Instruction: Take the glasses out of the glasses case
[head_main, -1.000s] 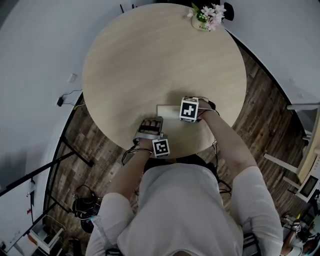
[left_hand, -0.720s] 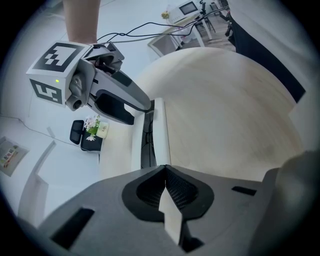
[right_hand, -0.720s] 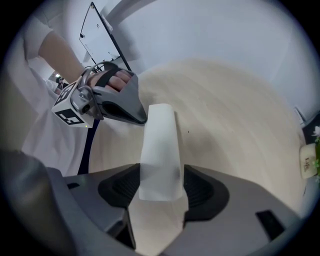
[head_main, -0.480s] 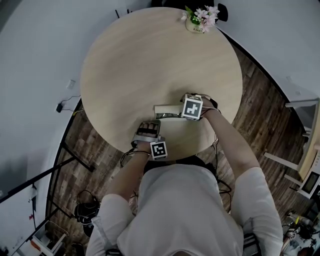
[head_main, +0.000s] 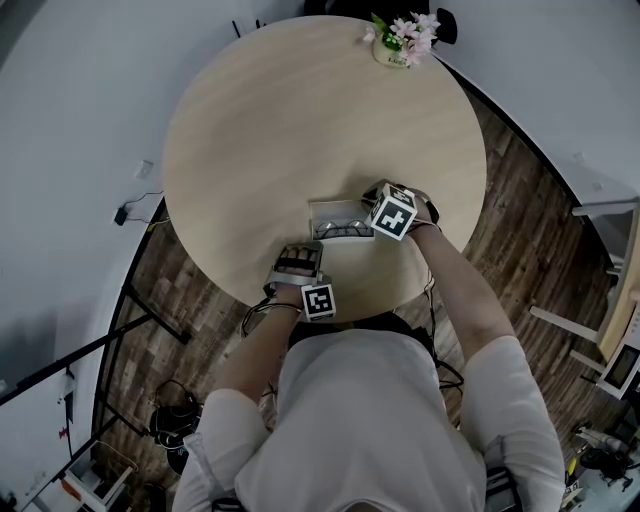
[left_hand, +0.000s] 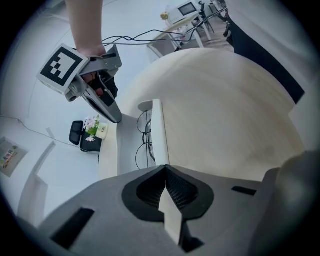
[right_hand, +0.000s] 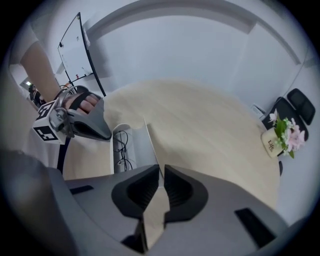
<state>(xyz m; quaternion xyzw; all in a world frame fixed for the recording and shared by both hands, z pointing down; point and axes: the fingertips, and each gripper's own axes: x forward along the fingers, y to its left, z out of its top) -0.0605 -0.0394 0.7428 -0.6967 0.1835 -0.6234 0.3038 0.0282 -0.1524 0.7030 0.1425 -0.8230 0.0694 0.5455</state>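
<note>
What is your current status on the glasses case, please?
Left claw shut on glasses case rim. Right claw just closed onto its right end. Case open, glasses inside, untouched. Nothing in the way.

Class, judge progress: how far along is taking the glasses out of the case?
Done: the glasses case lies open. In hand: left gripper pinches its edge; right gripper, jaws just closing, has its thin wall between them. Left: glasses lie inside, not yet lifted.
</note>
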